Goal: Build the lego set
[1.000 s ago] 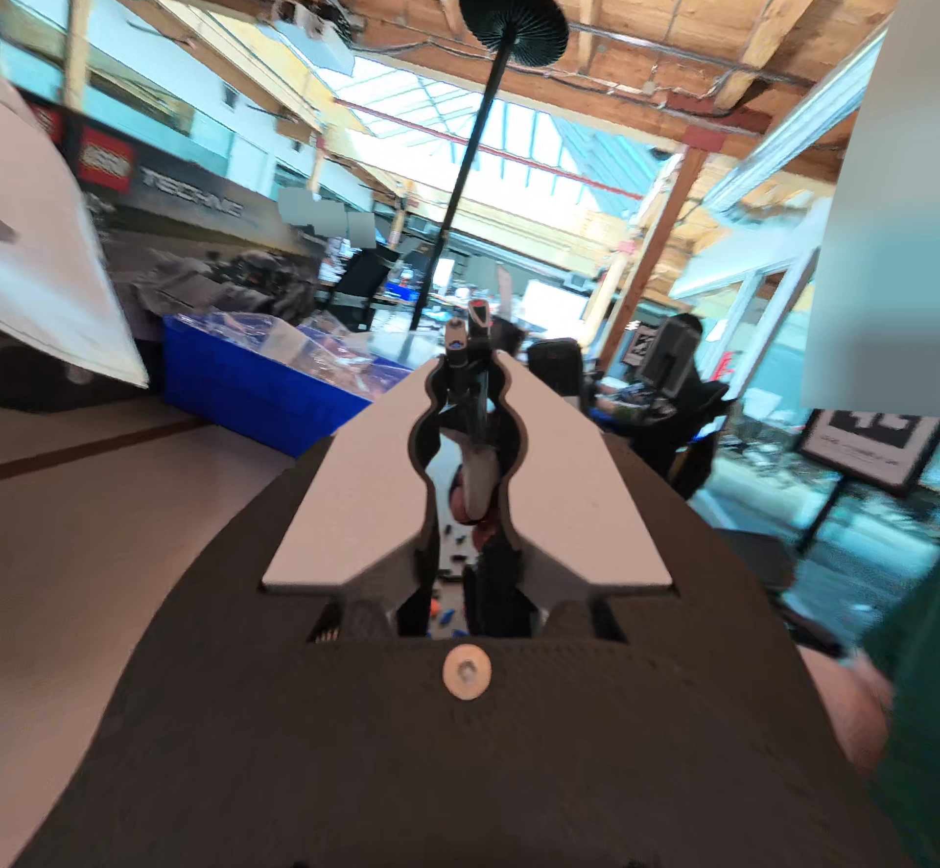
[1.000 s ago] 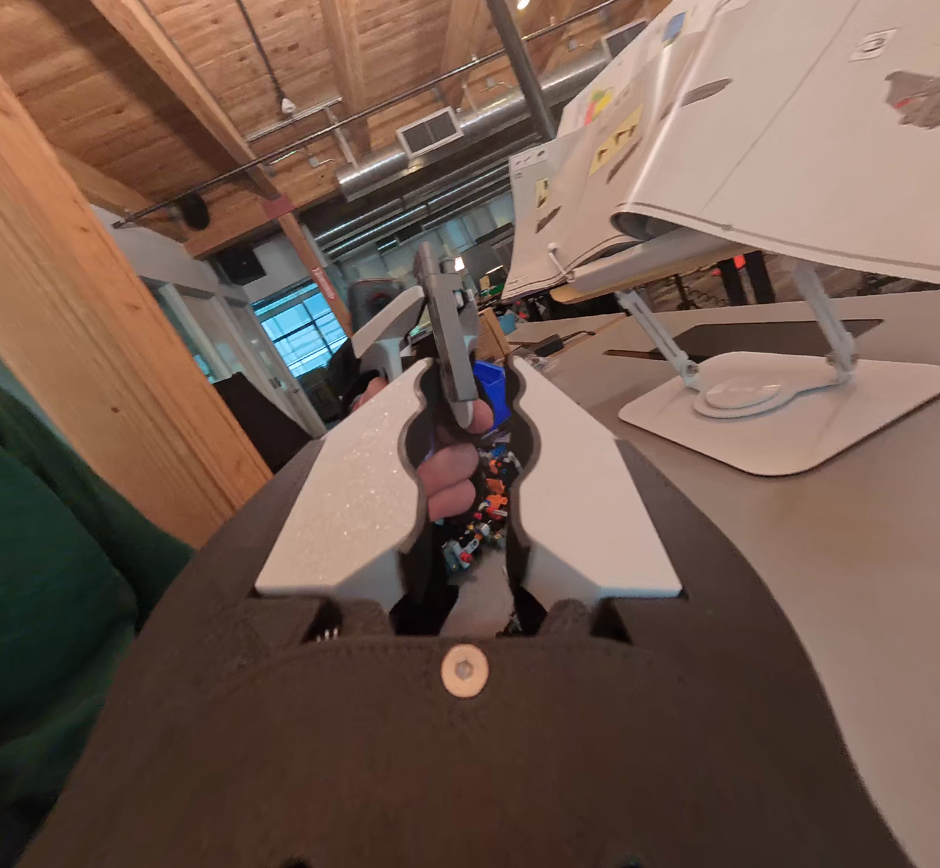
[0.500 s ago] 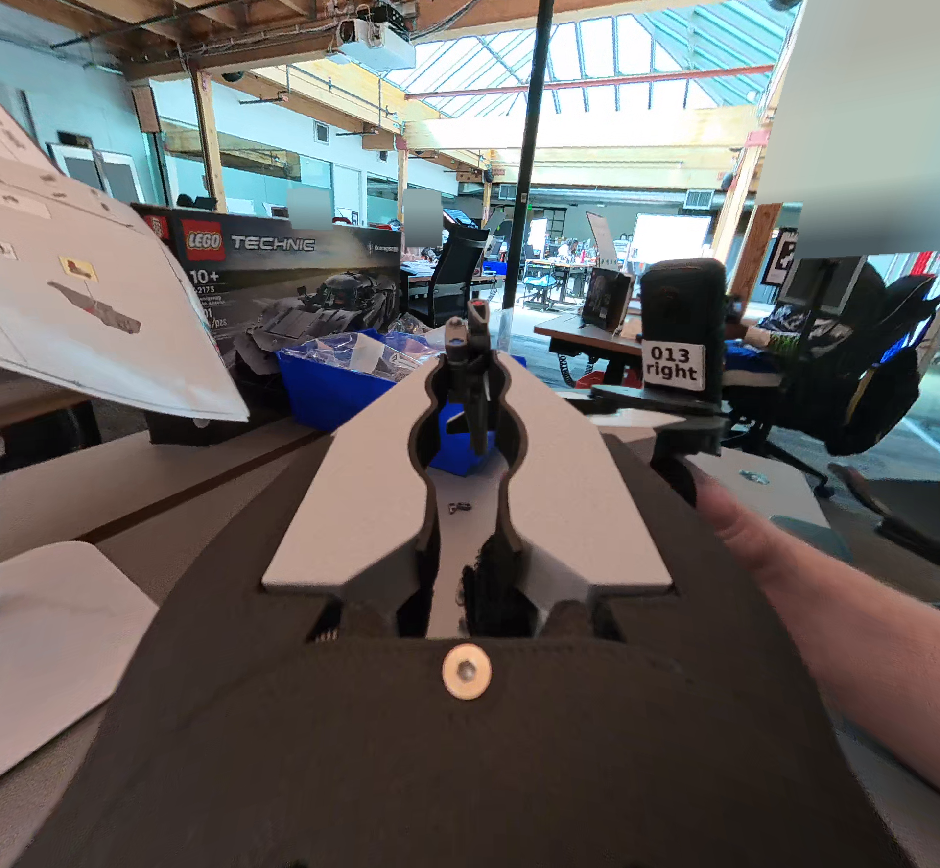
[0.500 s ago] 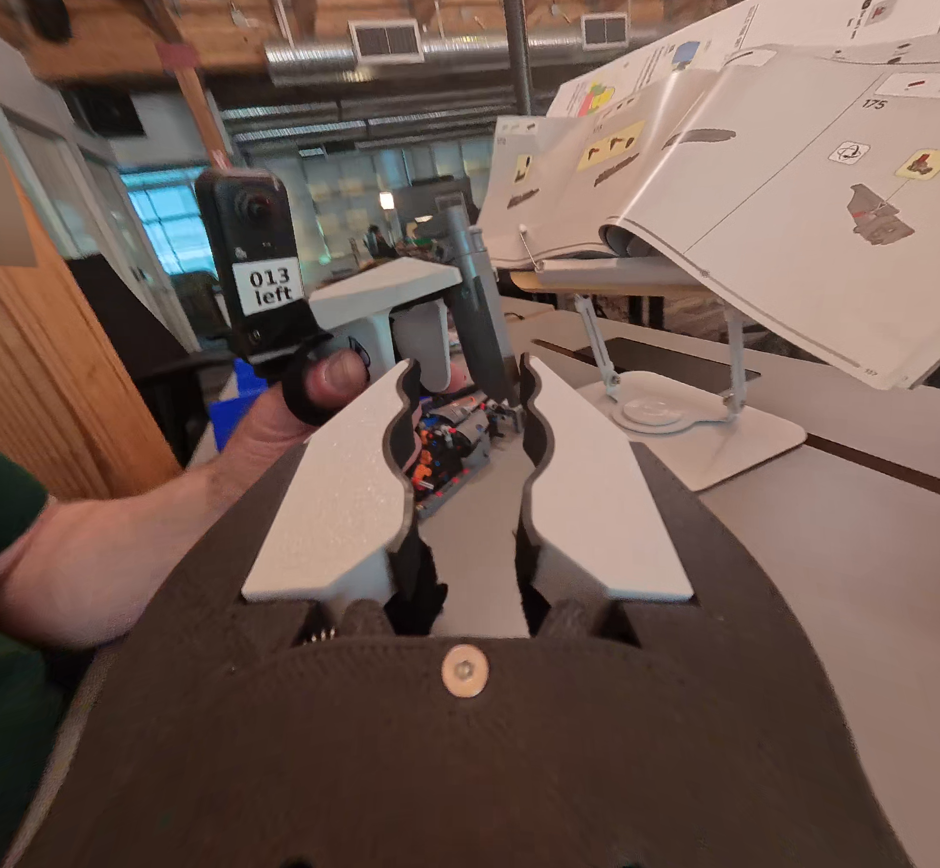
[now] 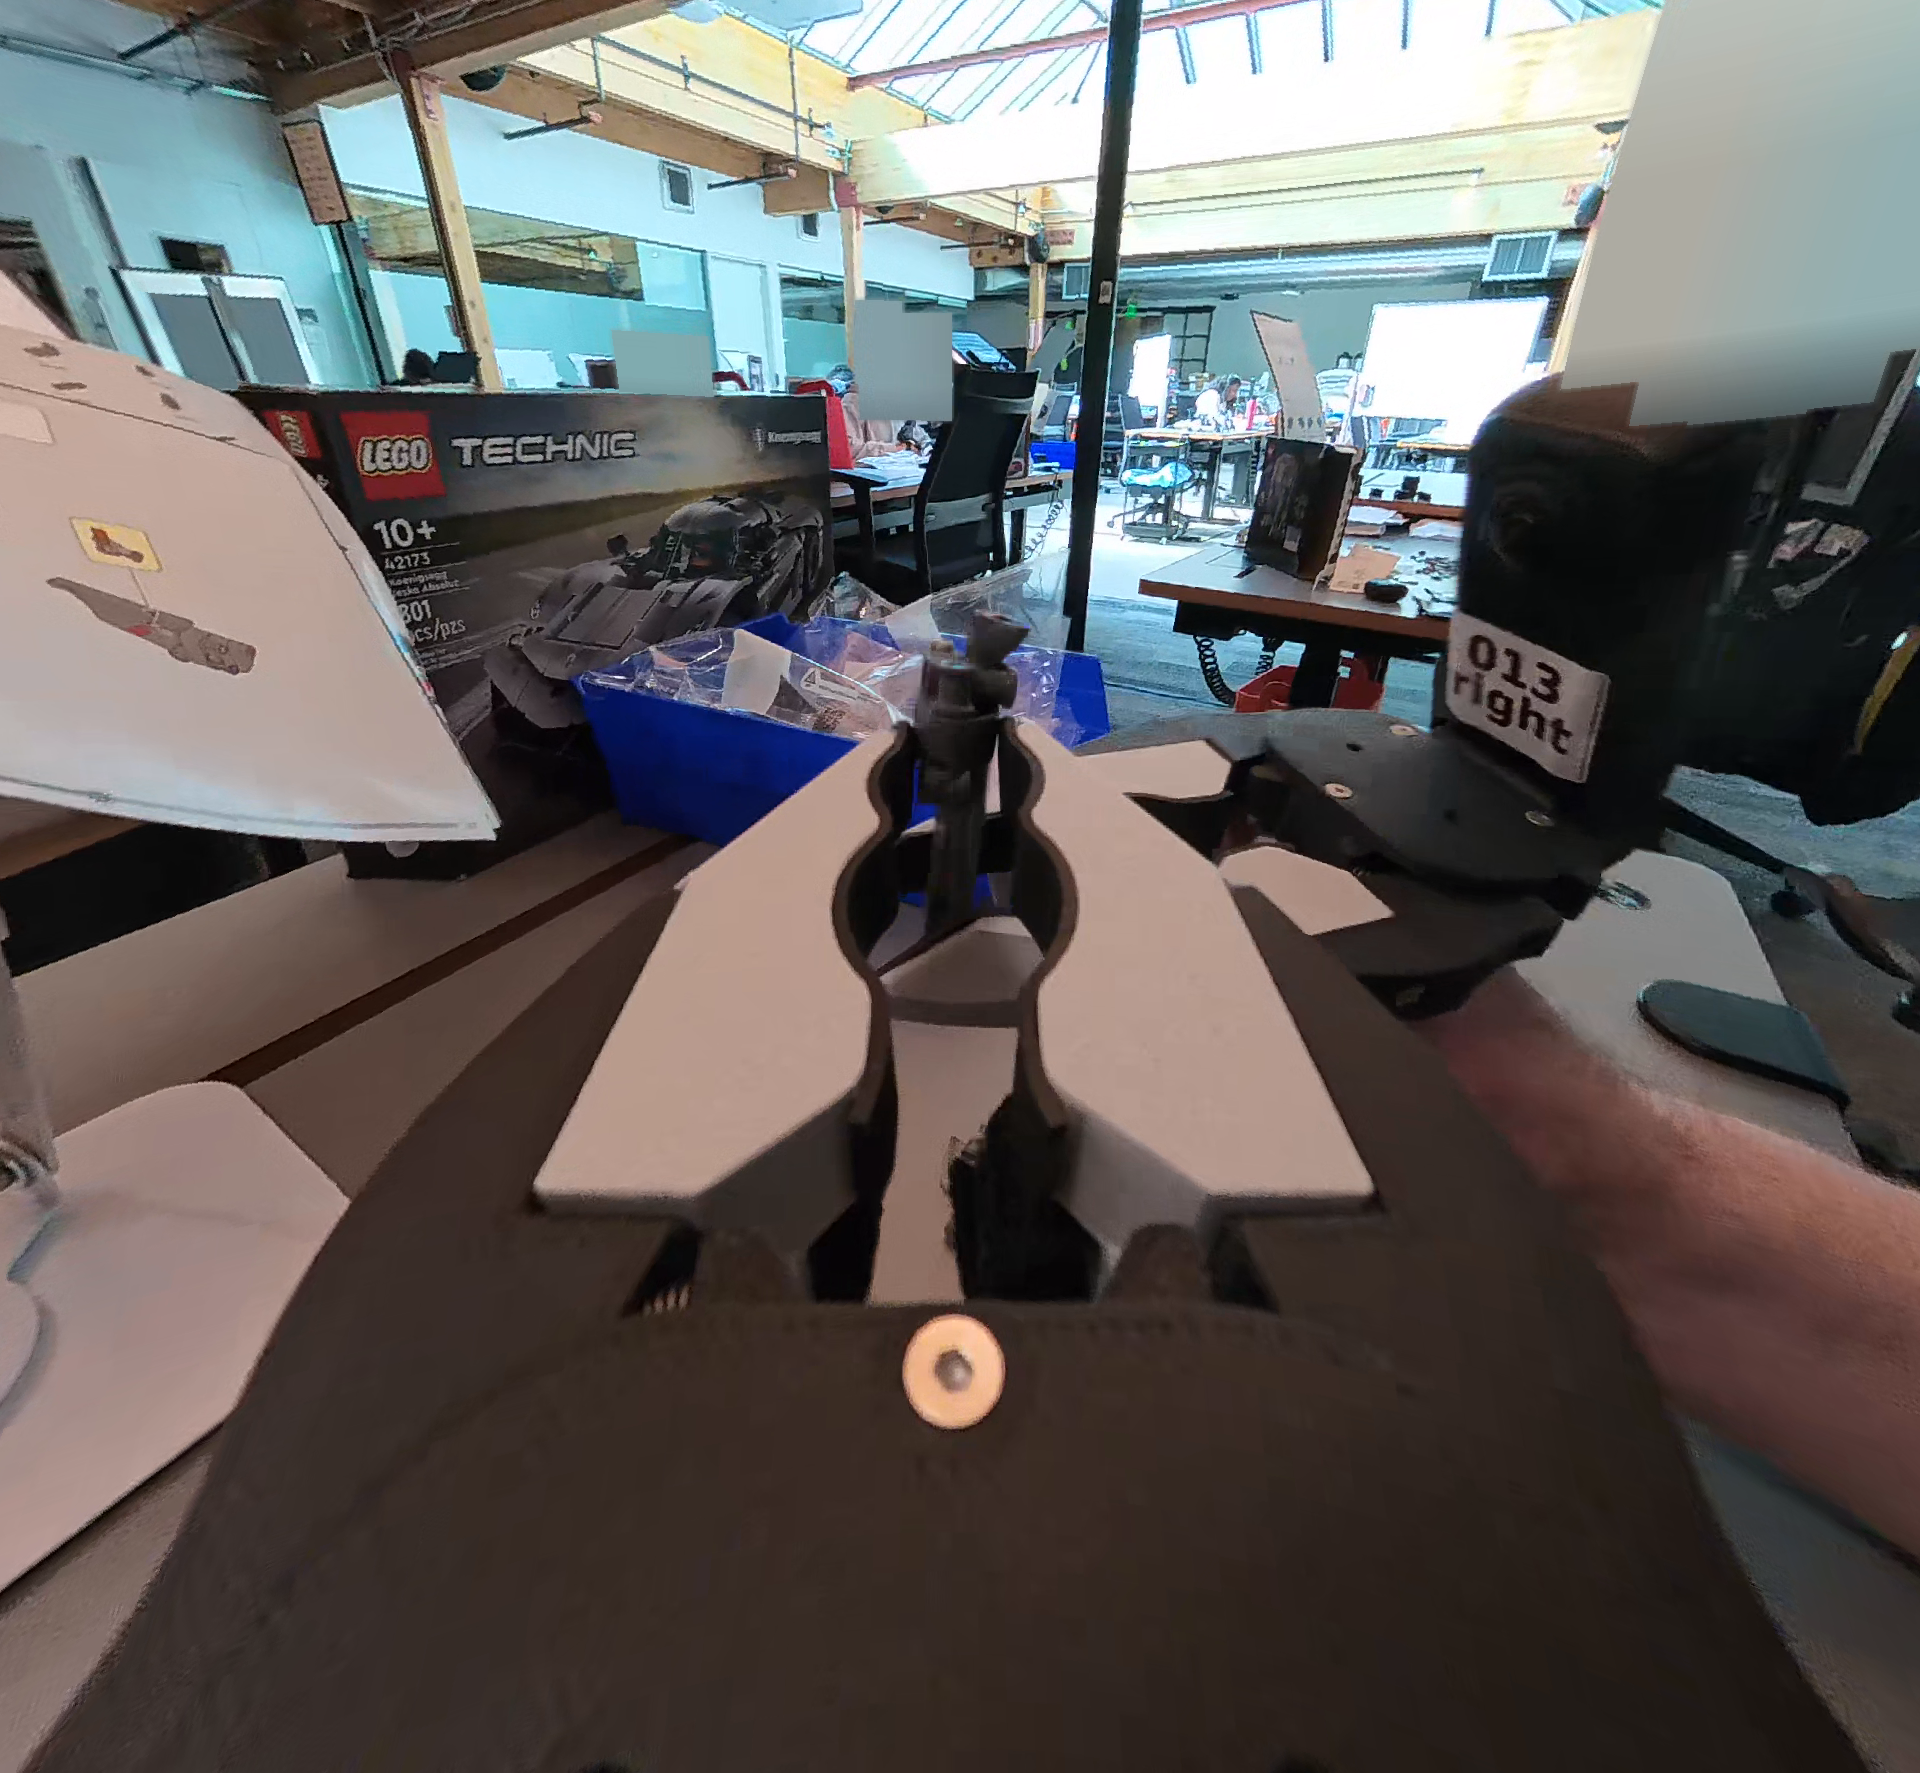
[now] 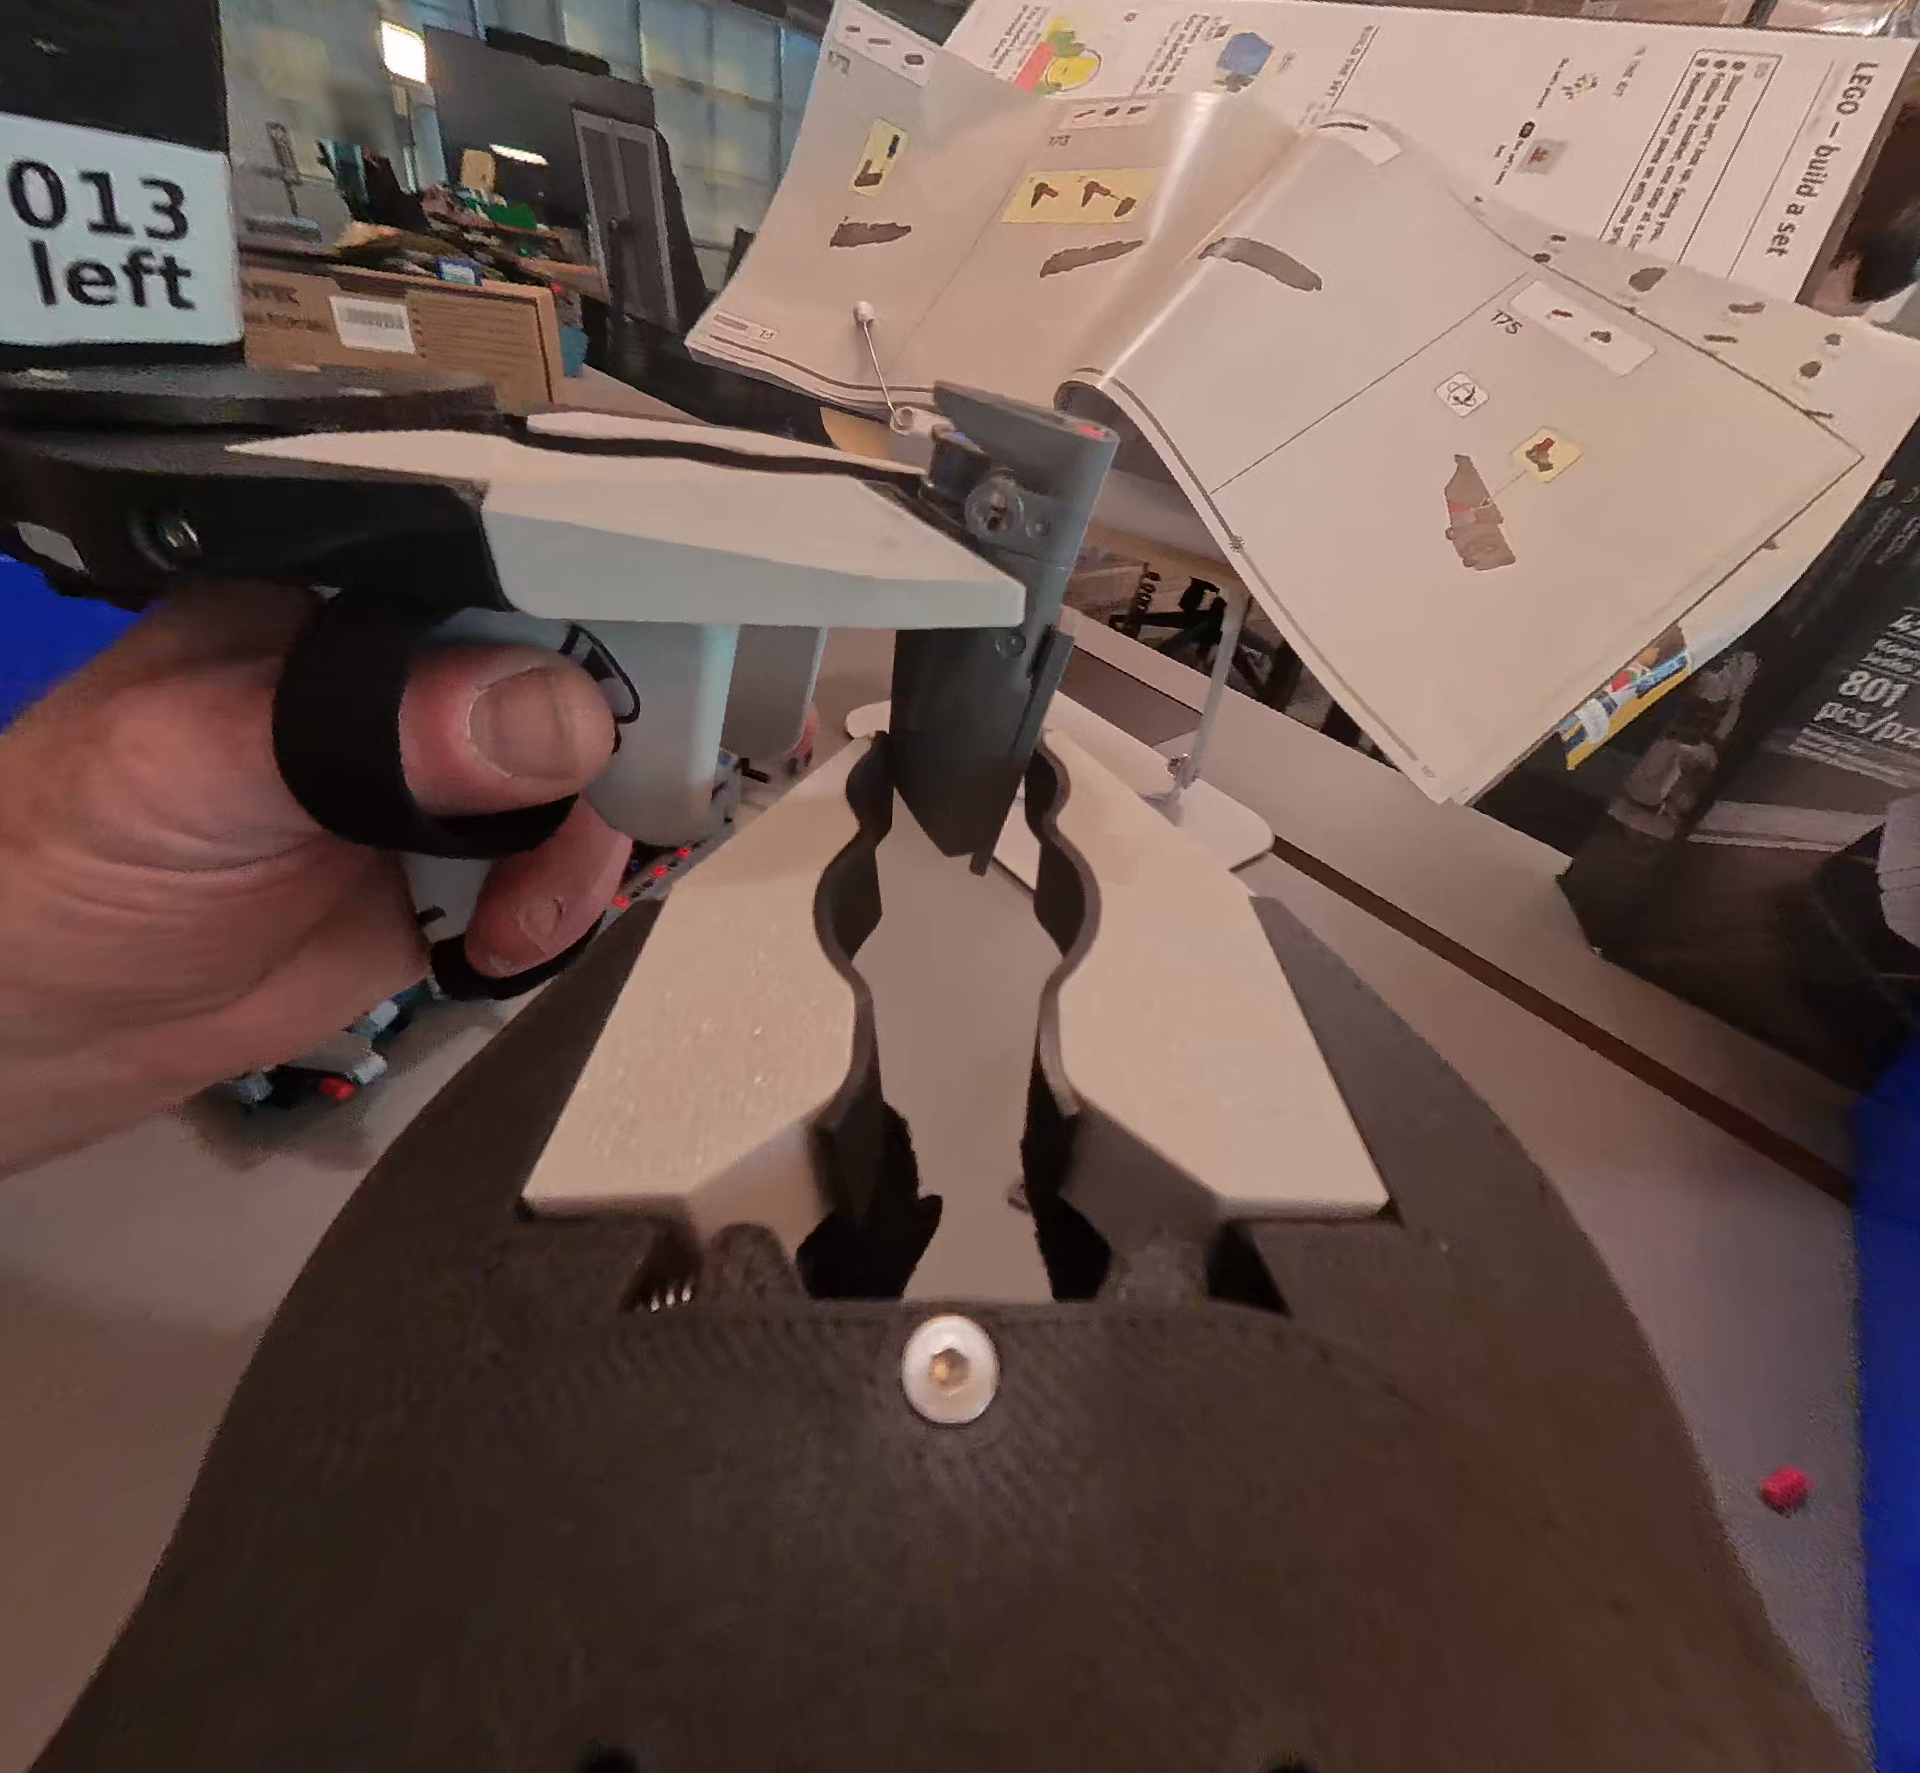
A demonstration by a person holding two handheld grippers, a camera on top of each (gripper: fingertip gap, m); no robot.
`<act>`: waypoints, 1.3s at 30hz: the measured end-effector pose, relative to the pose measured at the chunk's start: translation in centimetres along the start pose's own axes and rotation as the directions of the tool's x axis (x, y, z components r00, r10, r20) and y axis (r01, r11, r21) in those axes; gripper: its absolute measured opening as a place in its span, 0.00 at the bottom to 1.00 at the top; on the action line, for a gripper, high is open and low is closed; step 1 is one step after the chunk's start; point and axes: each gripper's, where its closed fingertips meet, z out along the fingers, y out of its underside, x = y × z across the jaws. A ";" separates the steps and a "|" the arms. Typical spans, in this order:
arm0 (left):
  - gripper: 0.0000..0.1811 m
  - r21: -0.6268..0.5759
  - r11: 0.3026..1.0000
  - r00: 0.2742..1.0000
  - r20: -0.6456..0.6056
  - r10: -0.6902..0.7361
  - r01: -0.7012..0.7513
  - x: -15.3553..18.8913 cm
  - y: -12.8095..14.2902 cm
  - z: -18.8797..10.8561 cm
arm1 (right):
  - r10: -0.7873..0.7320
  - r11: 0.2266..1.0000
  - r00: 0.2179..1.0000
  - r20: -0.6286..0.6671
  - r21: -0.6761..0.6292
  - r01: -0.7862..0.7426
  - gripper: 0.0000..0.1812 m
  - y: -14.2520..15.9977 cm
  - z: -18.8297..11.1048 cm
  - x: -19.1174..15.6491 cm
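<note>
- The left hand-held gripper has come down level over the table. A second ago it pointed at the ceiling beams; now it faces the set's box and the blue parts bin.
- Its fingers are closed on the dark grey lego sub-assembly, which stands upright between the tips. The grip looks unchanged through the swing.
- The right hand-held gripper has drawn in close. Half a second ago it was clearly apart from the piece; now the piece's lower end sits between its tips.
- Its jaws are partly open, and I cannot tell whether the pads touch the piece.
- The open instruction booklet on its white stand now fills the right wrist view, behind the piece.
- The partly built model lies on the table beneath the person's left hand, and a loose red piece lies near the right gripper's body.
- My reading: the two grippers are meeting for a handover or re-grip, or to steady the piece against the page; joining to the model is not yet begun.
</note>
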 end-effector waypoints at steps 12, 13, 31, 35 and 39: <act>0.20 -0.097 0.990 0.901 -0.414 -0.132 0.101 5.2 -1.3 -0.5 | 0.198 0.922 0.807 0.556 0.174 -0.345 0.12 -4.0 -3.1 -4.8; 0.21 -0.110 0.986 0.883 -0.442 -0.158 0.122 5.6 -1.4 -0.7 | 0.191 0.926 0.786 0.588 0.157 -0.342 0.12 -3.8 -3.2 -5.5; 0.13 -0.221 0.876 0.902 -0.062 0.427 -0.430 0.5 -1.3 -1.4 | 0.388 0.819 0.746 0.541 0.169 -0.549 0.21 -4.2 -3.3 -1.4; 0.13 -0.377 0.721 0.786 -0.030 0.618 -0.581 -0.8 1.3 -0.8 | 0.467 0.746 0.686 0.558 0.168 -0.644 0.26 -4.5 -3.8 0.0; 0.13 -0.491 0.557 0.659 -0.050 0.750 -0.670 -1.9 3.5 -0.2 | 0.496 0.728 0.651 0.574 0.134 -0.673 0.28 -4.2 -3.6 -0.1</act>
